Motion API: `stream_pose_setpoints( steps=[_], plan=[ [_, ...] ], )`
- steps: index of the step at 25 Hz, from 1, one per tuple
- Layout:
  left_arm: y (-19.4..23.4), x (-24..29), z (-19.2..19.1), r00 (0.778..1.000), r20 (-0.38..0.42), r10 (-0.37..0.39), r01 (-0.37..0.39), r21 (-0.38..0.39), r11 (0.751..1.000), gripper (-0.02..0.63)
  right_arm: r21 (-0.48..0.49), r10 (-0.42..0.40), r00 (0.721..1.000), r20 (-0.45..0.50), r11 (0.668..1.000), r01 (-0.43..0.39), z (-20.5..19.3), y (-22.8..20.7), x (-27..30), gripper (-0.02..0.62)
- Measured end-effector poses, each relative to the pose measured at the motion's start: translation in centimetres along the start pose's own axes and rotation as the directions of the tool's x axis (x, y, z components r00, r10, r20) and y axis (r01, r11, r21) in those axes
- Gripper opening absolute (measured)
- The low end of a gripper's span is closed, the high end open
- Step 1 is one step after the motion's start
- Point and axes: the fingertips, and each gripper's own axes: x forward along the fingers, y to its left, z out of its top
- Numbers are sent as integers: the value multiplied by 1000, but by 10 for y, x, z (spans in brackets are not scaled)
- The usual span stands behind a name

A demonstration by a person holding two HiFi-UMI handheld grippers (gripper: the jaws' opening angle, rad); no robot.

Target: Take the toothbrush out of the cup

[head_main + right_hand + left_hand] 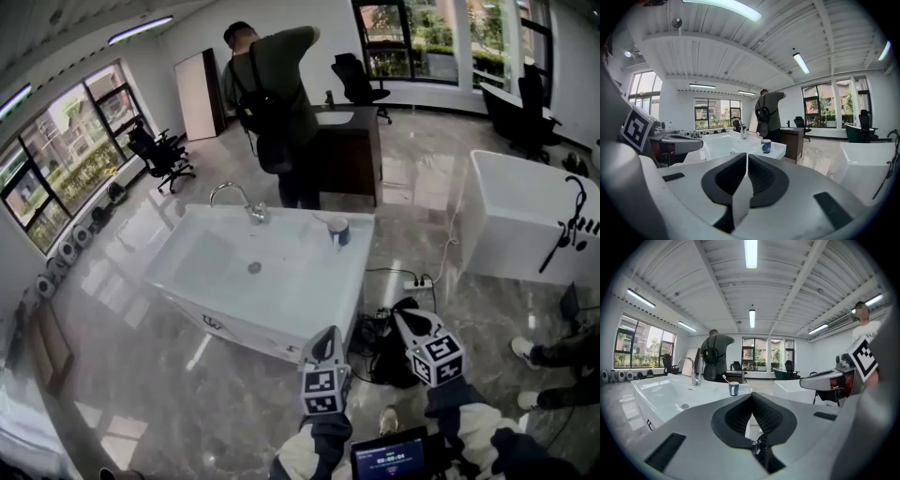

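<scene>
Toothbrush [724, 378] cannot be seized yet: the left gripper [327, 336] and right gripper [397, 317] are both closed on nothing, well short of the basin [202, 258]. A power strip [418, 282] could be tripped on. The cup [339, 232], apparently holding it, is set at the far corner rim and could be toppled. 1 person [272, 103] is crowded behind; open floor is left rightward.

Bare floor [187, 375] lies open before me up to the sink [309, 281]. A black bag [398, 361] blocks the floor by its near right corner. Above the cup [339, 232] the air is free; a person [277, 103] stands close behind.
</scene>
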Motion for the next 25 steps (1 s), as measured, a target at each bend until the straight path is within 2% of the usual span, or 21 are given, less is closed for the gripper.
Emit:
stream_pose_setpoints(
  steps=[8, 15, 20, 25],
  plan=[
    [19, 99, 25, 999, -8, 50, -50, -13, 999, 0, -10, 71, 997, -9, 997, -71, 27, -58, 88, 16],
    [34, 144, 31, 997, -35, 68, -69, -23, 997, 0, 12, 93, 995, -20, 996, -93, 32, -84, 130, 16],
    [61, 178, 31, 997, -53, 54, -55, -19, 998, 0, 29, 86, 996, -31, 996, -85, 34, -89, 169, 15],
    [89, 223, 34, 999, -50, -3, 3, -6, 1000, 0, 31, 29, 999, -29, 999, -28, 43, -104, 216, 15]
  ],
)
